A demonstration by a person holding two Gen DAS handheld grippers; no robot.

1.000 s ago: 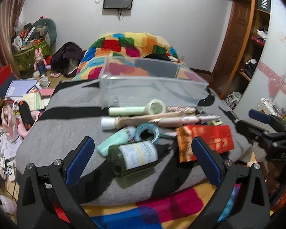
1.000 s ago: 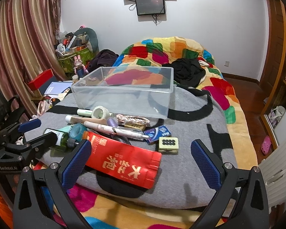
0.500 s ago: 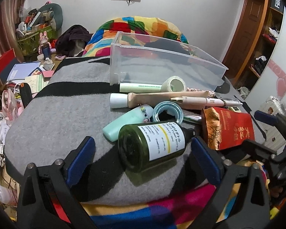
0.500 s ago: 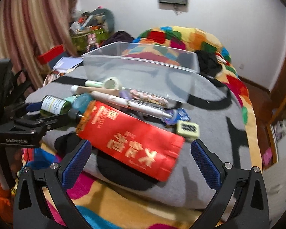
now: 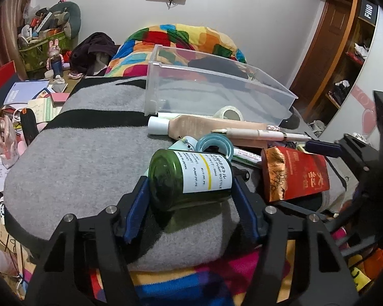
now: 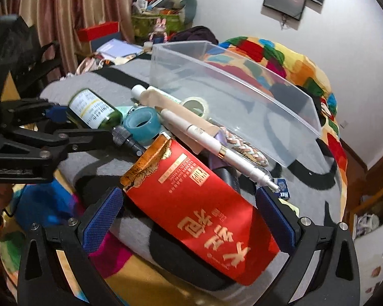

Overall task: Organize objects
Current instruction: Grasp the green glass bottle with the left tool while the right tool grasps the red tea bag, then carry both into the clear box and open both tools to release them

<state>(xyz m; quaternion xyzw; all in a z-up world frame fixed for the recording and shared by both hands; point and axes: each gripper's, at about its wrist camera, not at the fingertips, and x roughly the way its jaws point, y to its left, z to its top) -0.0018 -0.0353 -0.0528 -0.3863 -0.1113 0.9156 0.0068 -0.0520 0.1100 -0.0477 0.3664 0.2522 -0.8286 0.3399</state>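
Note:
A green pump bottle (image 5: 191, 178) with a white label lies on its side on the grey blanket. My left gripper (image 5: 189, 201) has closed its blue pads on it; the bottle also shows in the right wrist view (image 6: 94, 109). A red foil pouch (image 6: 199, 204) lies between the open fingers of my right gripper (image 6: 189, 214), which straddles it without squeezing. The pouch also shows in the left wrist view (image 5: 296, 173). Behind stands an empty clear plastic bin (image 5: 217, 94), also in the right wrist view (image 6: 229, 94).
Between bottle and bin lie a teal tape roll (image 5: 214, 145), a white tape roll (image 5: 229, 113), a beige tube (image 5: 204, 126), a white pen (image 6: 217, 148) and a braided cord (image 6: 245, 150). Cluttered shelves and papers (image 5: 33, 97) flank the bed's left side.
Both grippers moved forward and down. The left one narrowed from wide open onto the green bottle. The right one came in around the red pouch.

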